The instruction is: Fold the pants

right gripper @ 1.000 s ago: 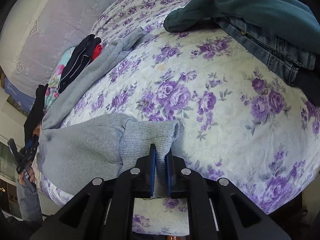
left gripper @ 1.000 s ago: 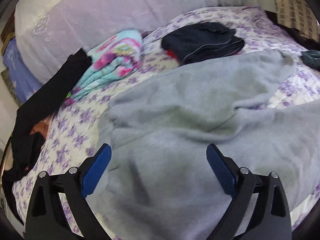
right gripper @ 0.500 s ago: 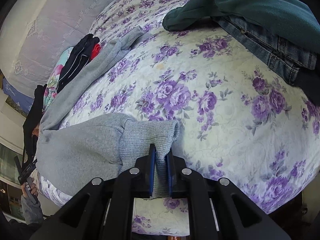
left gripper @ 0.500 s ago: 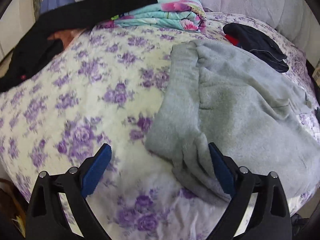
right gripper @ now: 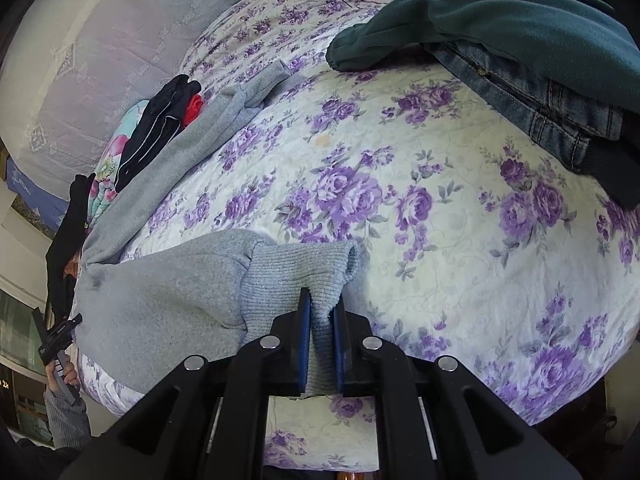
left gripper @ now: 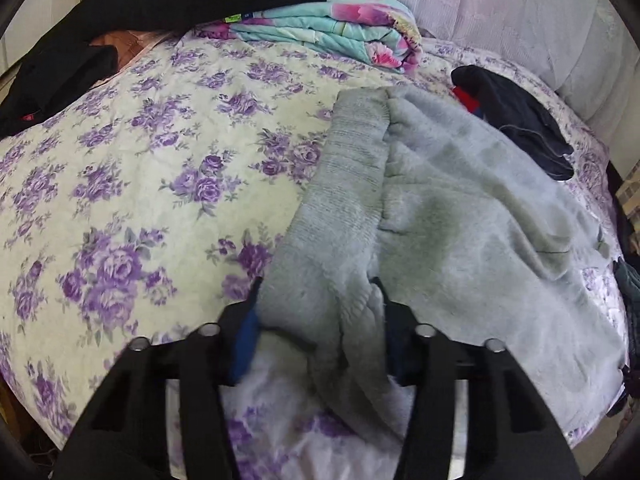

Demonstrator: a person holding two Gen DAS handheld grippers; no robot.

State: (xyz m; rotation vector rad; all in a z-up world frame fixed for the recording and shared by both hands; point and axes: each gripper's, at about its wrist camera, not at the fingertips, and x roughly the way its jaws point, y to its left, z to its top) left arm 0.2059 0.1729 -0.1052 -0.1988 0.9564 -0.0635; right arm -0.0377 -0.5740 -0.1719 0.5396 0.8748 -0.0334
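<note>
Gripping stage only: no fold visible yet. Grey sweatpants (left gripper: 460, 208) lie spread and wrinkled on the floral bedspread (left gripper: 132, 184). Right gripper (right gripper: 320, 340) is clamped on a ribbed cuff (right gripper: 296, 268). Left gripper (left gripper: 320, 324) straddles the waistband (left gripper: 344, 184) corner, probably mid-close; blurred, can't confirm.

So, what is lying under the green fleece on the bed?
Under the green fleece lie blue jeans, on the floral bedspread. A dark garment shows beside them. How far the jeans reach underneath is covered.
</note>
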